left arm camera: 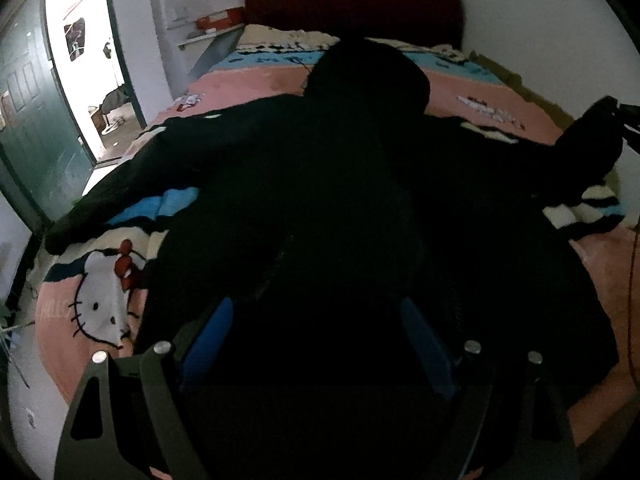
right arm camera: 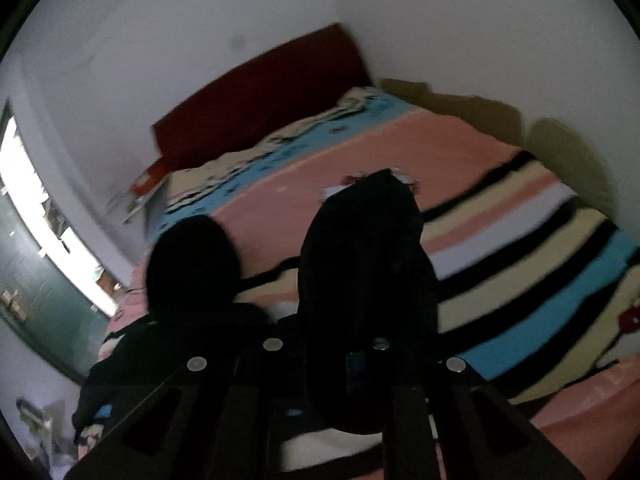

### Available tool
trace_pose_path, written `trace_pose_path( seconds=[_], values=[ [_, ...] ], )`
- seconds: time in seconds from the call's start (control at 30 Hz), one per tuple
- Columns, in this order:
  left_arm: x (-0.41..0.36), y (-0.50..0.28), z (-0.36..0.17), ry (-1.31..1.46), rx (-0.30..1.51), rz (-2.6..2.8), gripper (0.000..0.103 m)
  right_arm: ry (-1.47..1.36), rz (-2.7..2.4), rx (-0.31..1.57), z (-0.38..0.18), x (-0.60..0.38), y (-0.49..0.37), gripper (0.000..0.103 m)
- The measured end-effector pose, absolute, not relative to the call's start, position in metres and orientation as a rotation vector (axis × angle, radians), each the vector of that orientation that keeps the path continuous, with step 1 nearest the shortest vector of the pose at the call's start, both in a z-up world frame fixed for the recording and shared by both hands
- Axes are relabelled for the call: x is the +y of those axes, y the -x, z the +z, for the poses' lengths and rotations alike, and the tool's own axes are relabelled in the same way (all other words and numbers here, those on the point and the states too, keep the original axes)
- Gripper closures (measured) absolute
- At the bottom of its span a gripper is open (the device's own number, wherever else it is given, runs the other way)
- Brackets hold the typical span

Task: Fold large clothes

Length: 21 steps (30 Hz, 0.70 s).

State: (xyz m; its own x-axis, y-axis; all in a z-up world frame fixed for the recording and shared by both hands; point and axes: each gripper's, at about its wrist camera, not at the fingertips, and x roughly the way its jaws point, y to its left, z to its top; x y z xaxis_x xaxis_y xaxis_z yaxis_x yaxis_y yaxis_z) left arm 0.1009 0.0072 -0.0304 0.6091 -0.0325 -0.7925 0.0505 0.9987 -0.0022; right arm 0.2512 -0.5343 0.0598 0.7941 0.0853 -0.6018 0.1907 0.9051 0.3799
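Observation:
A large black hooded garment (left arm camera: pixel 320 184) lies spread flat on the bed, hood (left arm camera: pixel 368 76) toward the headboard and left sleeve (left arm camera: pixel 120 192) stretched out to the bed's left side. My left gripper (left arm camera: pixel 317 314) hovers over the garment's lower part, its blue pads (left arm camera: pixel 218 328) wide apart and open. In the right wrist view the right sleeve (right arm camera: pixel 360 256) stands up between the dark fingers of my right gripper (right arm camera: pixel 332 360), which is shut on it and holds it off the bed. That gripper (left arm camera: pixel 600 120) also shows at the right edge of the left wrist view. The hood (right arm camera: pixel 192 264) appears as a dark mound.
The bed carries a pink, blue and striped blanket (left arm camera: pixel 480 92) with a cartoon cat (left arm camera: pixel 100 300). A dark red headboard (left arm camera: pixel 352 4) stands against the white wall. A green door (left arm camera: pixel 28 120) is open at the left, beside a shelf with a red box (left arm camera: pixel 220 20). A thin red cord (left arm camera: pixel 631 280) hangs at the right.

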Motion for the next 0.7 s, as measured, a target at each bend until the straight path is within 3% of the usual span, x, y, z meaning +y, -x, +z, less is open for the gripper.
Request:
trace_pose_path(
  seconds=[0.33,0.7],
  values=[
    [0.068,-0.085,-0.021,0.067,0.858,-0.016,0.017,-0.340,0.113,0.667,0.103,-0.378,-0.273,0.091],
    [0.153,-0.080,-0.033,0.155,0.845,0.060,0.017,-0.192,0.253,0.764,0.073,-0.196,-0.318,0.091]
  ],
)
